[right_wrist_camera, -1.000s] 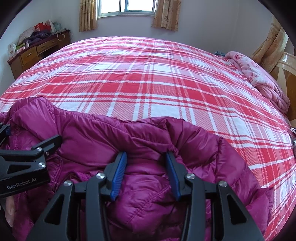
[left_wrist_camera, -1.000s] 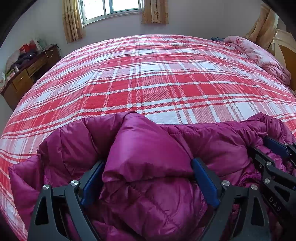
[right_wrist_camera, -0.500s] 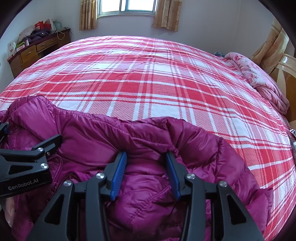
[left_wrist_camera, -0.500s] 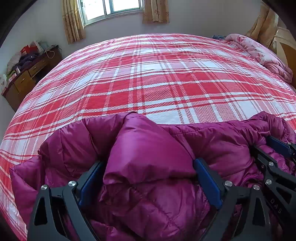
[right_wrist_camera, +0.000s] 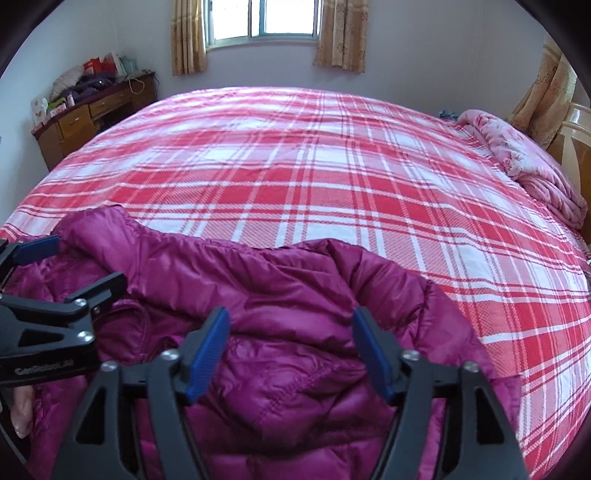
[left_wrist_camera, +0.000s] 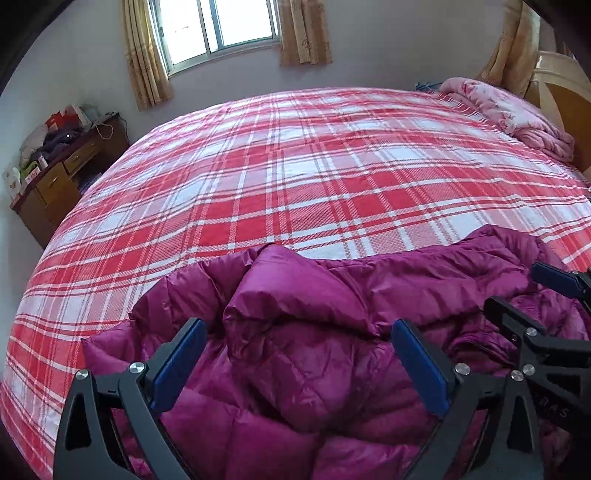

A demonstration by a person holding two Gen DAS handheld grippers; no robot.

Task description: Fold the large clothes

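Both tongs opened since a second ago, right ones most plainly, and both pulled up and back from the jacket; more bed visible now.

Left wrist view: left tongs (left_wrist_camera: 295,354) spread wide, blue pads (left_wrist_camera: 173,365) either side of a puffy fold, gripping nothing as far as visible. Purple down jacket (left_wrist_camera: 314,295) bunched at near edge of plaid bed (left_wrist_camera: 295,166), directly ahead of and below the tongs. Long axis running left-right across the view, parallel to the bed's near edge. Right tongs (left_wrist_camera: 532,291) poking in from right side, over the jacket's right part. Pink quilt (left_wrist_camera: 517,114) at far right by headboard, wooden dresser (left_wrist_camera: 62,177) far left, window (left_wrist_camera: 218,26) beyond.

Right wrist view: right tongs (right_wrist_camera: 291,347) released too, pads apart over a raised ridge of jacket (right_wrist_camera: 277,288), not pinching it. Left tongs (right_wrist_camera: 70,269) entering from left, also parted, over the jacket's left end. Fingertip (right_wrist_camera: 20,413) of a hand just visible at lower left.

Judgement: each tong nearer its own end of the garment; next grasp probably at near hem, then a fold away across the short axis. Slippery, puffy fabric, likely to spring back.
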